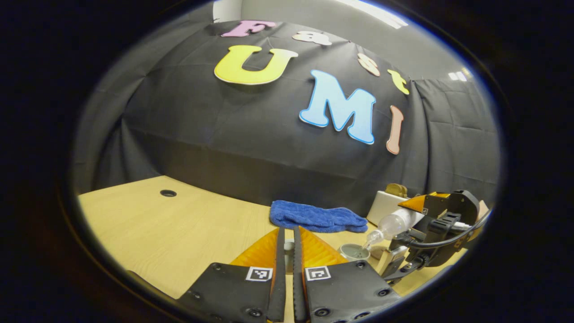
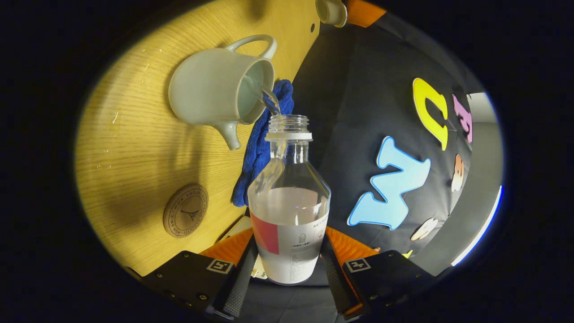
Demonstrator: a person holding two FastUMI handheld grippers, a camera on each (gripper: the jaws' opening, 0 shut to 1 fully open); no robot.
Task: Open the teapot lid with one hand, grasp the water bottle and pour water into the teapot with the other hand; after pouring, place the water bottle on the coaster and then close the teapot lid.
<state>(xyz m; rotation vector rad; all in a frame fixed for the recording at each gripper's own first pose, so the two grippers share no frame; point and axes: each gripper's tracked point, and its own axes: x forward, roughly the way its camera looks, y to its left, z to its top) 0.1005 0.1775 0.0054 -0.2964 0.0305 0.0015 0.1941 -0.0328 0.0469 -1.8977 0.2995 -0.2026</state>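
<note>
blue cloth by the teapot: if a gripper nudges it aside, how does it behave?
The crumpled blue terry cloth probably bunches and drags rather than sliding as one piece: it lies in soft folds on the pale wooden table. Likely light and floppy; it won't roll.

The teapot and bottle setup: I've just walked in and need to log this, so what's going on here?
Water is being poured. The right gripper is clamped on the water bottle, tipped so a stream runs from its neck into the open teapot on the wooden table. The left gripper is held off to the side, its fingers nearly closed on a small pale thing, probably the lid, though that's hard to tell. The coaster sits bare near the teapot, and a blue cloth lies behind.
</note>
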